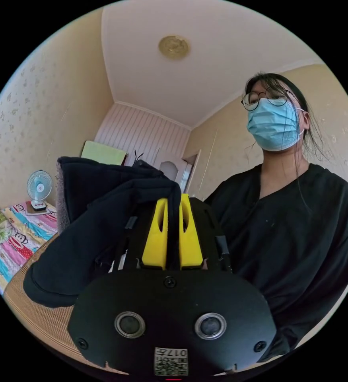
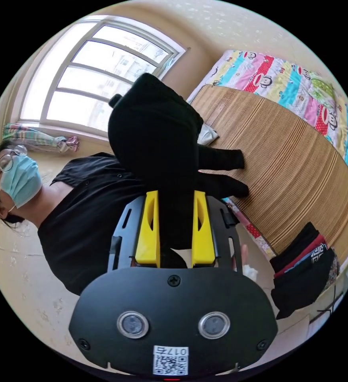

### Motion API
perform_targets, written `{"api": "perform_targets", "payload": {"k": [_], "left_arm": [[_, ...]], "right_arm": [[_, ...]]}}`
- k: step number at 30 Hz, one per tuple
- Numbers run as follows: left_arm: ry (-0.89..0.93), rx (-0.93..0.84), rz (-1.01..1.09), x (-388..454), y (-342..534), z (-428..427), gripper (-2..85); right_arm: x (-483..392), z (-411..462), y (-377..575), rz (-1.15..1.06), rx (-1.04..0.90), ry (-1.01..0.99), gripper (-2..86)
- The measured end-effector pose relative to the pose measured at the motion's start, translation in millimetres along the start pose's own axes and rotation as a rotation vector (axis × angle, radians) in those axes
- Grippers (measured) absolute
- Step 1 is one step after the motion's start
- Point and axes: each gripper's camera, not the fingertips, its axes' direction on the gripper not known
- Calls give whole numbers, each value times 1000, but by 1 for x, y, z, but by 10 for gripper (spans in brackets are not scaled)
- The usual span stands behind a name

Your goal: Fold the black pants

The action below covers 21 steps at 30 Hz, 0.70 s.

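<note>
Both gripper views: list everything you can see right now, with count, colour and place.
Black fabric pants: one, black, lifted off the mat, clamped in both grippers.
Woven bamboo mat: one, tan, covering the bed.
Cartoon-print bedsheet: one, multicoloured, at the mat's edge.
Stack of folded clothes: one, black with red, at the mat's end.
Small desk fan: one, pale blue, on the bed by the wall.
Window: one, white frame, behind the person.
Ceiling lamp base: one, gold.
Person: one, black top.
Left gripper: yellow jaws, shut on pants.
Right gripper: yellow jaws, shut on pants.

A striped bamboo mat [image 2: 293,159] covers the bed, with pant legs [image 2: 221,171] and stacked clothes [image 2: 305,266] on it.
</note>
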Motion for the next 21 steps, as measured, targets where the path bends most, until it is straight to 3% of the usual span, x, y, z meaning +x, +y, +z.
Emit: {"api": "perform_targets", "payload": {"k": [5, 10, 16, 21], "left_arm": [[-43, -27, -27, 5, 11, 29, 41], [-136, -178, -49, 7, 9, 78, 41], [-277, -308, -61, 12, 13, 108, 42], [-342, -296, -111, 9, 16, 106, 40]], "right_arm": [[-45, -11, -27, -19, 174, -37, 189], [-49, 19, -103, -99, 135, -233, 245], [-10, 45, -153, 58, 60, -161, 145], [-28, 29, -156, -125, 140, -104, 59]]}}
